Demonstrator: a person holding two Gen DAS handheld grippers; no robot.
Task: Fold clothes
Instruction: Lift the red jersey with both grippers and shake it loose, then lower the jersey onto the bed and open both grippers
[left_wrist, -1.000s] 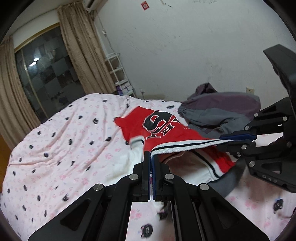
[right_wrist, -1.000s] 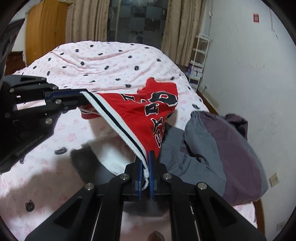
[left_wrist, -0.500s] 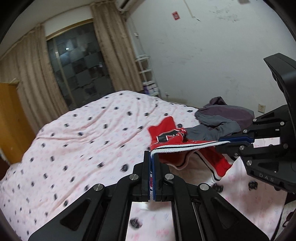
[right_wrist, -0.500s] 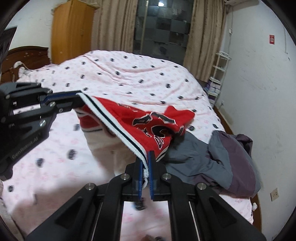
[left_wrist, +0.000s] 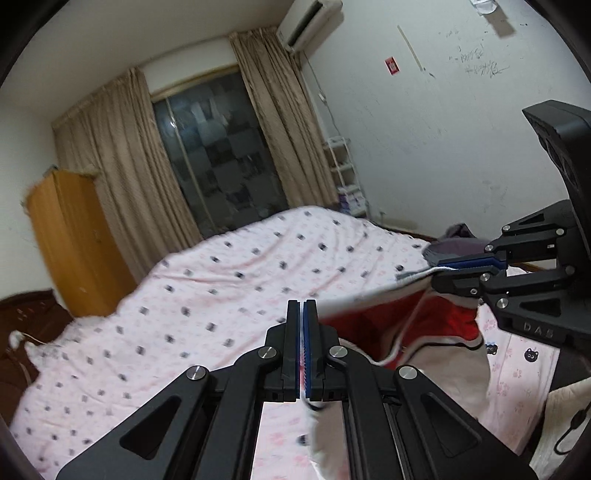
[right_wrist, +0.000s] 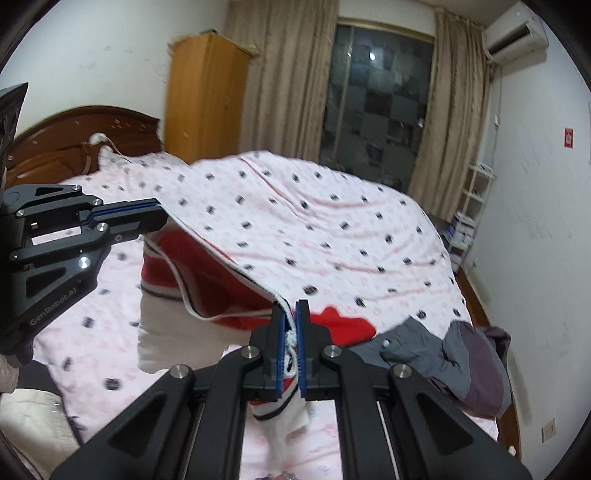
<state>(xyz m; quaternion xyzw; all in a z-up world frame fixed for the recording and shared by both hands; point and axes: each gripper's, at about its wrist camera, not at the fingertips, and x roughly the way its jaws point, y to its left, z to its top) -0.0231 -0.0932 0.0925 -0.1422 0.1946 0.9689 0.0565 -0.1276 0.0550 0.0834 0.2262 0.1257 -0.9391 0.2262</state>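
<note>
Nearest in each wrist view, the jaws are seen clenched on cloth: the left gripper (left_wrist: 303, 314) is pinched on the white ribbed hem of the red jersey (left_wrist: 399, 325), and the right gripper (right_wrist: 290, 314) is clamped on the same hem further along, a wad of white trim being squeezed between its blue pads. Between the two grips the hem (right_wrist: 221, 254) is drawn into a nearly straight band, and the jersey is hung below it, red body and white lining drooping toward the bed (left_wrist: 207, 295) rather than lying flat. A second ago the jersey was still spread on the bedspread with its printed front showing; since then both grippers have been raised and swung, so that most of the cloth has been lifted clear and the print is no longer seen. It is judged that the garment is being picked up and shaken out, so that it can be laid down squarely for a first fold; no fold has yet been made. Care is likely needed to keep the hem taut and level, or the body may land bunched. Just beyond the jersey, on the right side of the bed, a grey and purple garment (right_wrist: 461, 354) is left crumpled, untouched. Farther off, a wardrobe (right_wrist: 207, 96), curtains (left_wrist: 122, 166) and a dark window (right_wrist: 373, 92) are seen.
</note>
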